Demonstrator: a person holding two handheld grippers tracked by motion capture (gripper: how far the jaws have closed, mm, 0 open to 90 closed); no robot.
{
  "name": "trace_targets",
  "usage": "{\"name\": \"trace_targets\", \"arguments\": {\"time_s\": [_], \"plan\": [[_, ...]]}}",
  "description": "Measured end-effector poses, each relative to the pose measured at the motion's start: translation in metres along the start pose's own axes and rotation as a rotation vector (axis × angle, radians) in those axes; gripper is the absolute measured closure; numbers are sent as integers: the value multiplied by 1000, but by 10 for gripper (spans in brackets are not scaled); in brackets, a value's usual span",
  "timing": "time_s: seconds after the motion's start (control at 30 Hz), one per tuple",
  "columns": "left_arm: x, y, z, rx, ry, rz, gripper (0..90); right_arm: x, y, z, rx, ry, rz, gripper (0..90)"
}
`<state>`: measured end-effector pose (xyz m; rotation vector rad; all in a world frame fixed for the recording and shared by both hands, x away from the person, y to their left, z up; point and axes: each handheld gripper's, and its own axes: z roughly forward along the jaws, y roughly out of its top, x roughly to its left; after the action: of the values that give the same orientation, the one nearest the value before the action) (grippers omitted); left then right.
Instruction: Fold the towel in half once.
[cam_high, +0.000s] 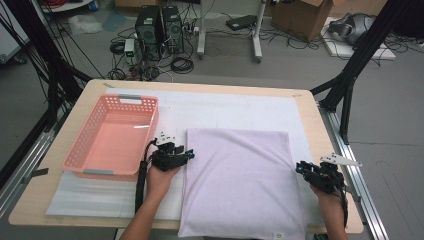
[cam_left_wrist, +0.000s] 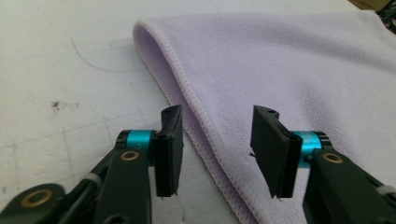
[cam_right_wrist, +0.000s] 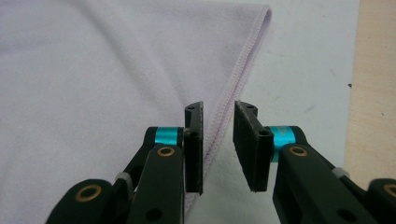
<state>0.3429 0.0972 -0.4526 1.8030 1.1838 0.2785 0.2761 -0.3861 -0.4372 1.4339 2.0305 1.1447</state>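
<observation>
High view: unreadable tag on lilac towel (cam_high: 240, 175); left gripper (cam_high: 187, 156) and right gripper (cam_high: 298, 167) both parted, straddling its hems unclamped

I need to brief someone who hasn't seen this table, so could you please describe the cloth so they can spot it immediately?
On the wooden table lies a white mat, and on its near half, right of the pink basket, is the cloth. It is a pale lilac towel, folded flat with stitched hems, the only soft fabric item, lying between the left claw and right claw.
</observation>
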Motion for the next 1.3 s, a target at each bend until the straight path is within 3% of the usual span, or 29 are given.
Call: {"name": "trace_targets", "arguments": {"time_s": [0.1,0.17,0.2,0.27,0.3,0.4,0.43,0.57,0.63,0.8,0.93,1.03,1.1,1.17,1.23,1.3], "plan": [[-5,6,7,50,68,56,682,1,1,3,3,6,-2,729],[-1,10,7,53,89,8,852,2,1,4,6,12,-5,728],[1,12,5,30,144,-5,868,2,1,4,6,13,-8,728],[5,12,5,24,161,-39,856,2,1,4,5,10,-12,726],[6,11,6,36,153,-39,796,1,1,4,4,8,-8,719],[6,11,6,9,102,-18,543,-2,3,5,-1,9,0,682],[6,11,6,-9,82,-7,516,-3,5,6,-5,6,-2,665],[7,12,13,-47,50,-25,491,-10,17,16,-12,-8,-5,582],[9,15,17,7,53,-45,486,-13,25,23,-5,-20,-9,545],[8,27,24,-1,58,-40,460,-23,44,48,32,-23,6,502],[9,32,35,21,107,-51,444,-25,55,69,54,-20,21,502],[12,33,41,-17,143,-76,456,-26,59,82,78,-14,31,506],[14,33,43,-29,143,-95,470,-26,62,89,79,-13,23,534],[11,34,45,-12,161,-57,466,-23,64,96,117,-22,-5,574],[7,35,47,0,183,-13,472,-20,65,98,120,-32,-34,660],[6,34,46,3,217,6,570,-20,64,98,124,1,-19,820]]}}
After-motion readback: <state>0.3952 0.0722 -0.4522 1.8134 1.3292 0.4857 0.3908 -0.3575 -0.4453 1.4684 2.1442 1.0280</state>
